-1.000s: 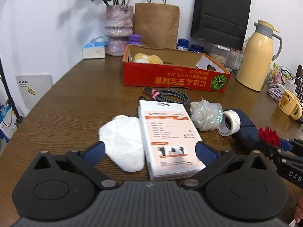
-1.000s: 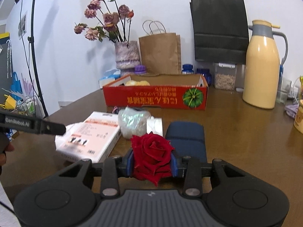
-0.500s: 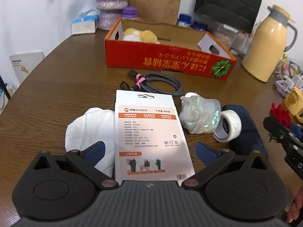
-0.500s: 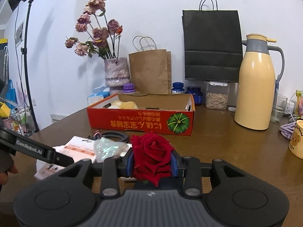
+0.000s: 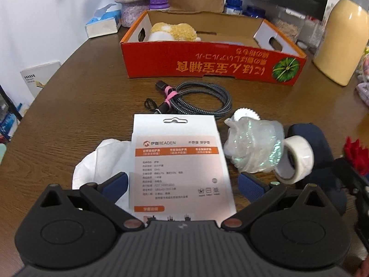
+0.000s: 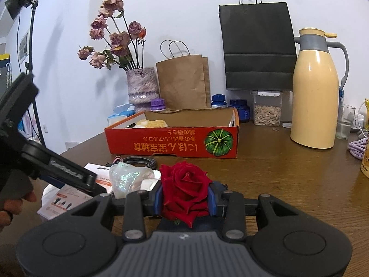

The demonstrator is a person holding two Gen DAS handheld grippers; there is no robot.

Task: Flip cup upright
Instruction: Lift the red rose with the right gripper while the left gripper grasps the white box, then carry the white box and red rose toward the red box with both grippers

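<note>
A clear iridescent cup [image 5: 253, 147] lies on its side on the brown table [image 5: 69, 115], mouth toward the tape roll [image 5: 297, 159]. In the right wrist view the cup [image 6: 125, 176] sits just left of my fingers. My left gripper [image 5: 182, 182] is open and tilted down over a white product packet [image 5: 177, 161], with the cup ahead to its right. My right gripper [image 6: 185, 191] is shut on a red rose [image 6: 184, 182] and is held nearly level. The rose [image 5: 356, 152] also shows at the right edge of the left wrist view.
A red carton [image 5: 207, 62] stands behind a coiled cable [image 5: 198, 99]. A white cloth [image 5: 101, 161] lies under the packet and a dark blue case [image 5: 320, 152] under the tape roll. A yellow thermos [image 6: 316, 92], vase [image 6: 143, 87], paper bags and jars line the back wall.
My left gripper has moved forward and tipped down over the packet, bringing the cup closer. In the right wrist view the left gripper's body has come nearer. The rose stays gripped.
</note>
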